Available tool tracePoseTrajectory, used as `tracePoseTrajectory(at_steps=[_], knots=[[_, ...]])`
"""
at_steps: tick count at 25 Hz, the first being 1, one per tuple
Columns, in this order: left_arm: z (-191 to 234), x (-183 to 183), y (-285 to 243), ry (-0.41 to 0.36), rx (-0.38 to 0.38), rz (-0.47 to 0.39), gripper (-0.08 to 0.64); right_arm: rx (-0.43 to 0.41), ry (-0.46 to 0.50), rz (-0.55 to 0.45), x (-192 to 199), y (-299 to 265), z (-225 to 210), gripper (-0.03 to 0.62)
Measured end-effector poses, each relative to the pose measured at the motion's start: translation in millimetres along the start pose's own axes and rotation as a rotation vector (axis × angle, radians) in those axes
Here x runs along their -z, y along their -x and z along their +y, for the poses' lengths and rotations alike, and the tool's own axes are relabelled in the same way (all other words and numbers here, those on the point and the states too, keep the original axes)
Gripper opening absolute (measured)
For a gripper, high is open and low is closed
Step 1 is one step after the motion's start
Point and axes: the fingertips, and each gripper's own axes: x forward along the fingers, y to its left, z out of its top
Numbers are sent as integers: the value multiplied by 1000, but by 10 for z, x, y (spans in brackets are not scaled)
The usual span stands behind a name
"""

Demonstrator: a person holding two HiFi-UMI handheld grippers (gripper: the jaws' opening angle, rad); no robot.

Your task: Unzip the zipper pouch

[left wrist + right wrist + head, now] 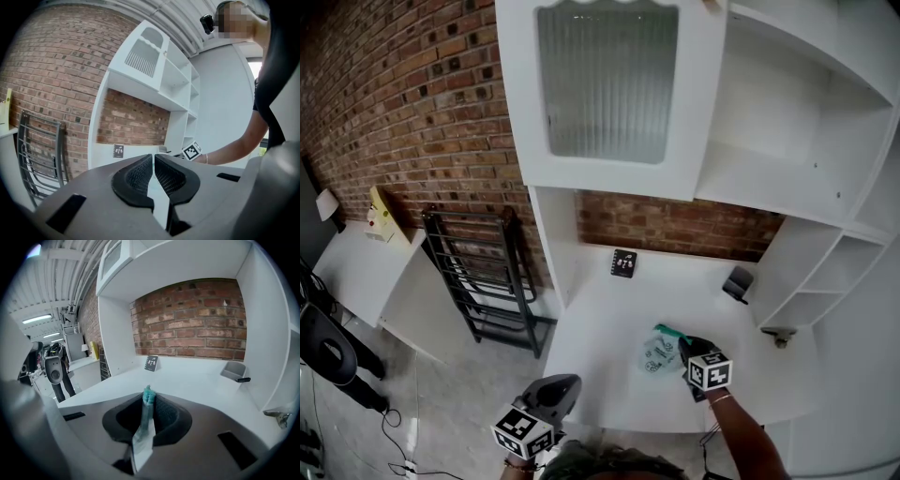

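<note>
A small clear zipper pouch (658, 354) with a teal zip edge lies on the white desk (600, 319), right of centre near the front. My right gripper (685, 351) is at the pouch's right side and shut on its edge. In the right gripper view the pouch (142, 437) stands pinched between the pads, its teal zip end (148, 393) poking out at the tips. My left gripper (570, 381) hangs below the desk's front left edge, away from the pouch. In its own view the left gripper (153, 157) is shut with nothing between the jaws.
A black tag card (624, 263) leans on the brick back wall, and a small grey tray (738, 281) sits at the back right. White shelves (825, 272) close the right side. A black metal rack (487, 272) stands on the floor at left.
</note>
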Motion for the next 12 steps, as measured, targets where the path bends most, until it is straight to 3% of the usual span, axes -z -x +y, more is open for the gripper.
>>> tracePoseTrajectory(at_steps=[12], knots=[[57, 56, -21, 14, -10, 13, 6, 66, -80, 27, 213, -67, -193, 45]])
